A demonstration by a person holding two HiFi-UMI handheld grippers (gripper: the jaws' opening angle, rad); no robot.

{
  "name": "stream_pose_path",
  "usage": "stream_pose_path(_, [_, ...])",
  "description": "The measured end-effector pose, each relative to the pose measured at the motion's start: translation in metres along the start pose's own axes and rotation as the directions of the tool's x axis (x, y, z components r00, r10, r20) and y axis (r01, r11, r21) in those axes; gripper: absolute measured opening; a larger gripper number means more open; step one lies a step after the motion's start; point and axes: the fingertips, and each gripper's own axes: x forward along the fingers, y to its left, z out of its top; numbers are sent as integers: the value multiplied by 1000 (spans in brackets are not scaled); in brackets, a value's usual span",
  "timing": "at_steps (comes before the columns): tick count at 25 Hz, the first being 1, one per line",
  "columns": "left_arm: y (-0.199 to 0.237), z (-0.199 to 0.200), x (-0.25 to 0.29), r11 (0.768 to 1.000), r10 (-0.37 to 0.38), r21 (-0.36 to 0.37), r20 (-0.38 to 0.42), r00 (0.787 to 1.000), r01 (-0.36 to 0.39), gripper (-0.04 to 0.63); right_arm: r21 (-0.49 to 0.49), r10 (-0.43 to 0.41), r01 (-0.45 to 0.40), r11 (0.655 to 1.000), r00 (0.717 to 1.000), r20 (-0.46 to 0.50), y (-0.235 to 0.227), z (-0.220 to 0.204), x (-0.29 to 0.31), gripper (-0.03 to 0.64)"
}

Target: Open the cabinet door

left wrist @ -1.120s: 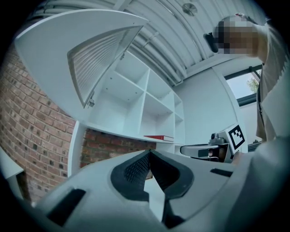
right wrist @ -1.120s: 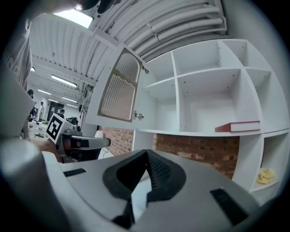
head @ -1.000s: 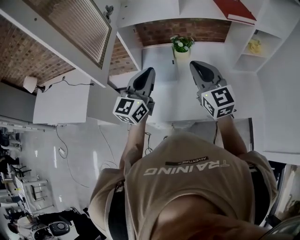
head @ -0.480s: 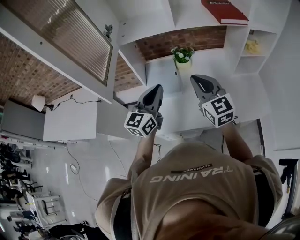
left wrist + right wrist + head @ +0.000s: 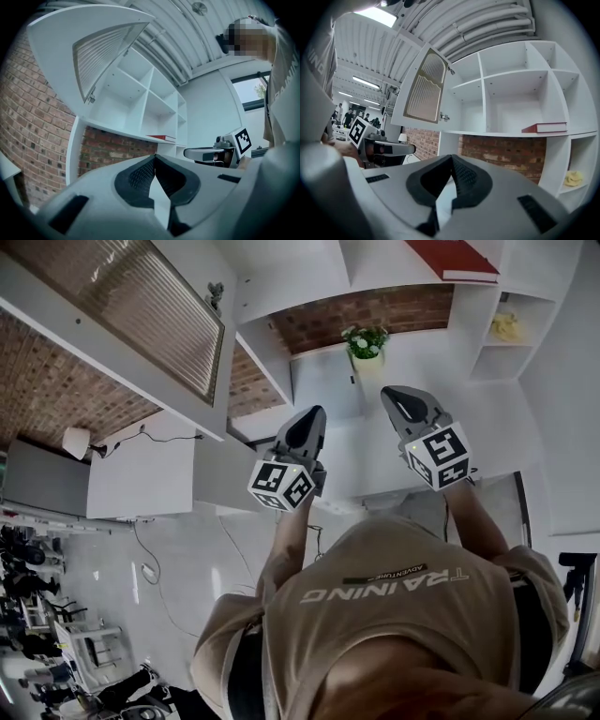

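Observation:
The white cabinet door (image 5: 141, 310) with its ribbed glass pane stands swung wide open at the upper left of the head view. It also shows in the left gripper view as the door (image 5: 101, 51) and in the right gripper view as the door (image 5: 424, 86). My left gripper (image 5: 314, 415) and right gripper (image 5: 389, 393) hover side by side in front of the white shelves, away from the door. Both are shut with nothing between the pads, left gripper (image 5: 154, 157) and right gripper (image 5: 451, 157).
A red book (image 5: 459, 259) lies on a shelf, and a yellow object (image 5: 573, 177) sits in a lower compartment. A potted plant (image 5: 364, 338) stands on the white counter (image 5: 375, 446) against a brick wall. A lamp (image 5: 75, 442) is at the left.
The head view has shifted slightly, so the grippers sit a little further right in the picture. Both grippers stay shut and nearly still, and the door stays open.

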Motion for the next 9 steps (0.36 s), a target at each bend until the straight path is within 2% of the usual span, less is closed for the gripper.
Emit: stream_pose_path(9, [5, 3, -2, 1000, 17, 9, 6, 1000, -17, 8, 1, 4, -4, 1000, 1000, 0, -1, -4, 3, 14])
